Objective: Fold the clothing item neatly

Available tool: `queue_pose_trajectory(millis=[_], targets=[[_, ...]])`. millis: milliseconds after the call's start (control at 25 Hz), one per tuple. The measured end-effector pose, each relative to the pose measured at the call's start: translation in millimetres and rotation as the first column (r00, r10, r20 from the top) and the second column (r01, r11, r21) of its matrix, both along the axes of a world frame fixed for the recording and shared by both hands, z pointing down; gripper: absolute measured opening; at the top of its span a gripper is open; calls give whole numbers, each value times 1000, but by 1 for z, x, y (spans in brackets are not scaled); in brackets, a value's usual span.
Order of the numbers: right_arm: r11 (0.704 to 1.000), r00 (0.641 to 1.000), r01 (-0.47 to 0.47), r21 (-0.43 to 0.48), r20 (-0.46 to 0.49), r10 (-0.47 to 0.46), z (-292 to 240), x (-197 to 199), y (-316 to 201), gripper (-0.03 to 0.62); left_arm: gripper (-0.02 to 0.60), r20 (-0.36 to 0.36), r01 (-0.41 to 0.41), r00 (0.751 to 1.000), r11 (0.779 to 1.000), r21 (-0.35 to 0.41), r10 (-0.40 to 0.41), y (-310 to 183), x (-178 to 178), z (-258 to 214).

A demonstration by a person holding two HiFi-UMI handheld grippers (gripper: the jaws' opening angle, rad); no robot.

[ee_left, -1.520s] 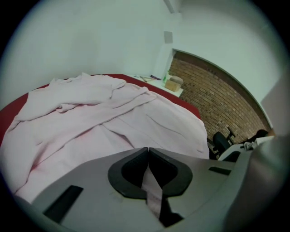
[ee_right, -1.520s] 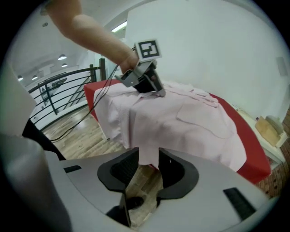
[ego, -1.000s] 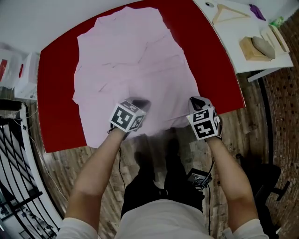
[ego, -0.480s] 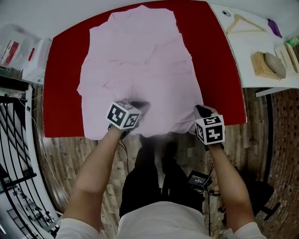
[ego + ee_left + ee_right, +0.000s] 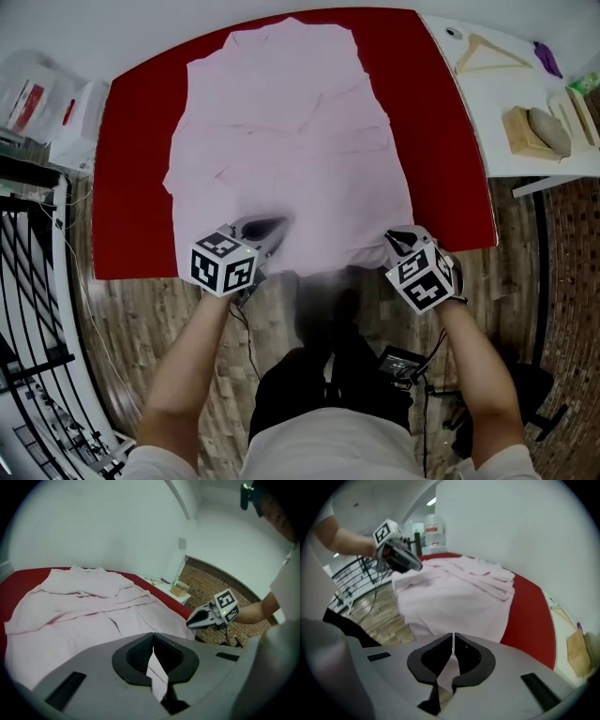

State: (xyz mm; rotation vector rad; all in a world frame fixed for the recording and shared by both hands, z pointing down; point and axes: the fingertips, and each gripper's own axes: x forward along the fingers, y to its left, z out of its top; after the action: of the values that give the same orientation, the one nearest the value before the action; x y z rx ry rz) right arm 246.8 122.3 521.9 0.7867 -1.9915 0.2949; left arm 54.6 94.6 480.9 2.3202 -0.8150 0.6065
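Note:
A pale pink shirt (image 5: 291,122) lies spread flat on the red table (image 5: 136,187), collar at the far end and hem at the near edge. My left gripper (image 5: 267,227) is shut on the hem's left part, and a strip of pink cloth shows between its jaws in the left gripper view (image 5: 153,637). My right gripper (image 5: 401,240) is shut on the hem's right corner, with cloth pinched in its jaws in the right gripper view (image 5: 453,637). Both hold the hem just past the table's near edge, slightly lifted. Each gripper shows in the other's view, the right (image 5: 194,619) and the left (image 5: 415,566).
A white side table (image 5: 506,159) stands at the right with a wooden hanger (image 5: 487,49) and a wooden block (image 5: 536,127) on it. Black railing (image 5: 28,309) and white boxes (image 5: 47,103) stand at the left. Wooden floor and my legs lie below the near edge.
Both grippers have drawn back toward me past the table's near edge, still pinching the hem. The left one has also risen and rolled. The shirt's lower part lies straighter.

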Motion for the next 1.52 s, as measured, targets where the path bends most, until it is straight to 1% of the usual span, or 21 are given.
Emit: queue_pose_trajectory(millis=[80, 120, 200, 280, 360, 440, 560, 640, 720, 800, 840, 880, 920, 960, 1000, 1080, 1160, 1280, 1360, 1440, 1520], targets=[[995, 988, 87, -53, -125, -93, 21, -2, 11, 23, 11, -56, 43, 997, 999, -2, -43, 22, -12, -5], [993, 981, 102, -60, -162, -111, 26, -2, 11, 23, 11, -77, 61, 995, 998, -1, -61, 32, -17, -6], [993, 975, 90, -75, -197, -103, 26, 0, 7, 23, 11, -113, 75, 991, 997, 6, -73, 47, -23, -7], [994, 980, 38, -106, -192, -58, 26, 4, 4, 23, 11, -149, 77, 986, 997, 8, -75, 63, -28, -5], [993, 986, -30, -118, -165, 11, 27, 3, 1, 23, 11, -174, 90, 981, 996, -2, -89, 83, -37, 1], [994, 986, -69, -87, -154, 55, 26, 1, -1, 23, 11, -183, 112, 976, 994, -19, -113, 102, -50, 10], [996, 986, -88, -18, -147, 85, 24, 4, -2, 23, 11, -195, 154, 967, 987, -51, -161, 128, -72, 23], [991, 986, -130, 37, -97, 133, 20, 8, -3, 24, 12, -201, 181, 960, 981, -76, -193, 145, -90, 32], [978, 982, -190, 86, -3, 191, 11, 8, 2, 25, 12, -199, 203, 955, 974, -100, -219, 161, -108, 41], [969, 976, -209, 129, 91, 198, -2, 4, 13, 26, 14, -188, 230, 951, 967, -111, -247, 174, -127, 51], [967, 973, -209, 145, 128, 191, -7, 2, 21, 28, 22, -179, 245, 948, 963, -113, -262, 179, -137, 57], [966, 969, -210, 153, 162, 186, -9, 0, 31, 47, 47, -170, 261, 946, 958, -116, -278, 182, -146, 63], [965, 963, -217, 149, 195, 187, -9, -1, 42, 83, 82, -159, 275, 943, 954, -120, -292, 186, -154, 70], [964, 954, -229, 132, 226, 195, -5, 0, 55, 109, 115, -148, 288, 941, 950, -124, -304, 189, -162, 78], [965, 945, -242, 104, 253, 210, 2, 1, 68, 122, 139, -134, 300, 939, 946, -125, -316, 191, -170, 86], [964, 929, -264, 24, 274, 248, 28, 7, 92, 152, 164, -105, 328, 934, 937, -123, -341, 196, -187, 103], [956, 919, -288, -60, 262, 293, 59, 18, 108, 177, 184, -78, 359, 925, 924, -134, -371, 198, -203, 120], [929, 901, -334, -158, 235, 364, 101, 39, 116, 209, 186, -41, 387, 917, 909, -153, -397, 197, -219, 144], [918, 898, -352, -180, 212, 386, 119, 51, 111, 224, 186, -33, 399, 912, 905, -149, -408, 192, -225, 155], [916, 904, -357, -181, 180, 388, 134, 59, 102, 231, 186, -23, 413, 907, 901, -133, -420, 186, -231, 163], [913, 906, -364, -184, 155, 393, 146, 64, 93, 235, 187, -6, 415, 908, 902, -115, -419, 181, -236, 171]])
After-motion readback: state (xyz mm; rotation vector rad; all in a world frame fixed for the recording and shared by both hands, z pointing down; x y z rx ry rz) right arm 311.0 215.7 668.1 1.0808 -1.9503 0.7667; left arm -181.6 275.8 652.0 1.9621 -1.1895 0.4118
